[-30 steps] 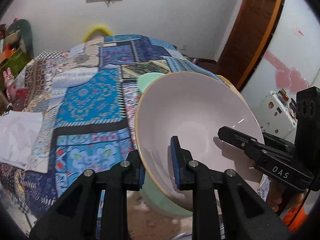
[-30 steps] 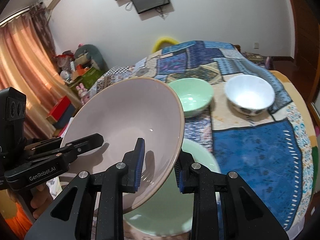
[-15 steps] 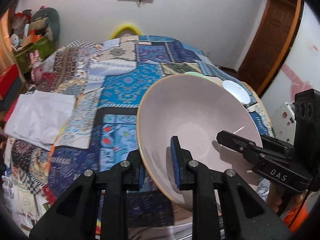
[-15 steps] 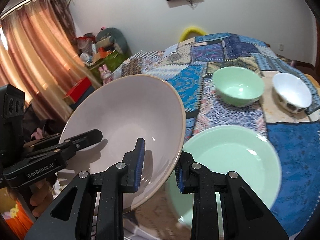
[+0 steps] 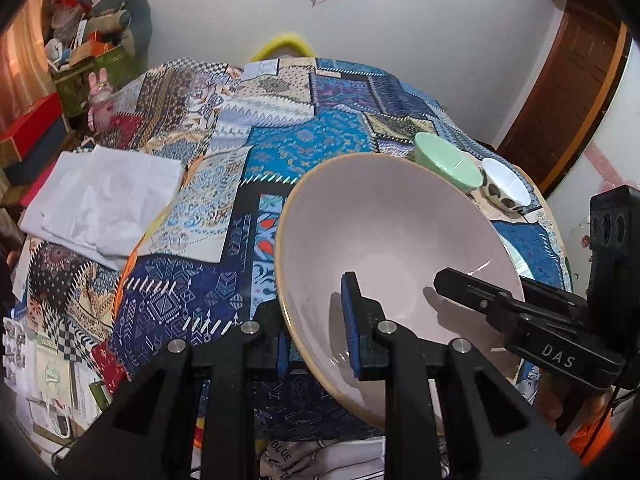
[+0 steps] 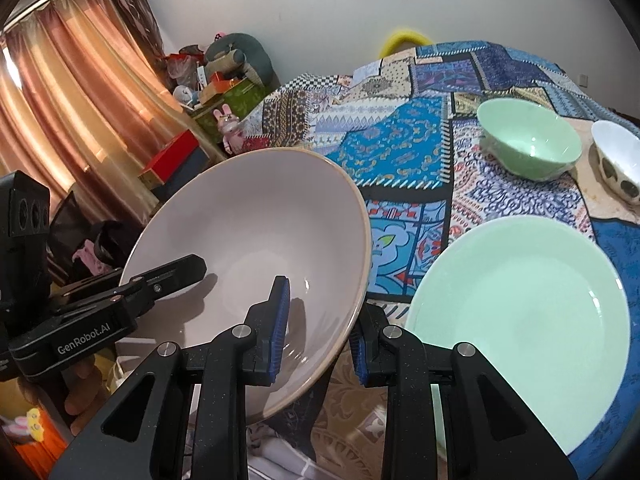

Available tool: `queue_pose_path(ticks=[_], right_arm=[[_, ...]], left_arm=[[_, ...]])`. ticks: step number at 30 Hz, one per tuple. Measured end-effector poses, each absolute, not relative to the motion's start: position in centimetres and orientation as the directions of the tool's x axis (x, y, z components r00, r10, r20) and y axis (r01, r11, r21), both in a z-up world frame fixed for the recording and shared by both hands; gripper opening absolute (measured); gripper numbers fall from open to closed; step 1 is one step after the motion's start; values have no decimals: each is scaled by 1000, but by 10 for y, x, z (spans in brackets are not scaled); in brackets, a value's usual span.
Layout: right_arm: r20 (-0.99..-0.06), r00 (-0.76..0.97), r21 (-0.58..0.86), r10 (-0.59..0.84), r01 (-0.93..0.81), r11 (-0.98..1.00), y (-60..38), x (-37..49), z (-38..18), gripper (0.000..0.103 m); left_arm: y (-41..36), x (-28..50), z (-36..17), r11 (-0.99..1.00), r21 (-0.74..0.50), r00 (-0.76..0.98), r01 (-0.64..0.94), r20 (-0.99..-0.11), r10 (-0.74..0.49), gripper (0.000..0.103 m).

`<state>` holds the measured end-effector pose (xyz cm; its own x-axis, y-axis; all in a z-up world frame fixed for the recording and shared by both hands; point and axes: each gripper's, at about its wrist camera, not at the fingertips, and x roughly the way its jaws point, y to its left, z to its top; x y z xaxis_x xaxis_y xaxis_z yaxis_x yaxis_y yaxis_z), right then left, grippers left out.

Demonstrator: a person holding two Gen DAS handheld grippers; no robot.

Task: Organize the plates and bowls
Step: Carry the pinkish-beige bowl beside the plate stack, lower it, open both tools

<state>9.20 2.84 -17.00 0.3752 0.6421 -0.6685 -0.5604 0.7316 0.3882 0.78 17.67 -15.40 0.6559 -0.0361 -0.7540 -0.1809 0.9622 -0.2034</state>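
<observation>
Both claws are clenched on the pink bowl (image 6: 256,248), the left claw (image 5: 316,332) on its left rim and the right claw (image 6: 320,328) on its right rim, holding it tilted above the worktop's (image 6: 400,152) near edge; the green plate (image 6: 520,312) lies just beside it to the right, nearer the right claw.

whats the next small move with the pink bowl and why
Probably carry the pink bowl right and lower it onto the green plate. Both claws, left and right, pinch opposite sides of its rim, it hangs tilted above the table edge, and the plate beside it lies bare.
</observation>
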Motion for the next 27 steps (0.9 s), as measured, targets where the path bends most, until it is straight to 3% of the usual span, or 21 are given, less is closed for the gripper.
queue_pose_path(ticks=[27], right_arm=[[-775, 346, 302, 529, -532, 791, 56, 99, -210, 25]], left_arm=[[205, 40, -238, 939, -258, 559, -228, -824, -91, 22]])
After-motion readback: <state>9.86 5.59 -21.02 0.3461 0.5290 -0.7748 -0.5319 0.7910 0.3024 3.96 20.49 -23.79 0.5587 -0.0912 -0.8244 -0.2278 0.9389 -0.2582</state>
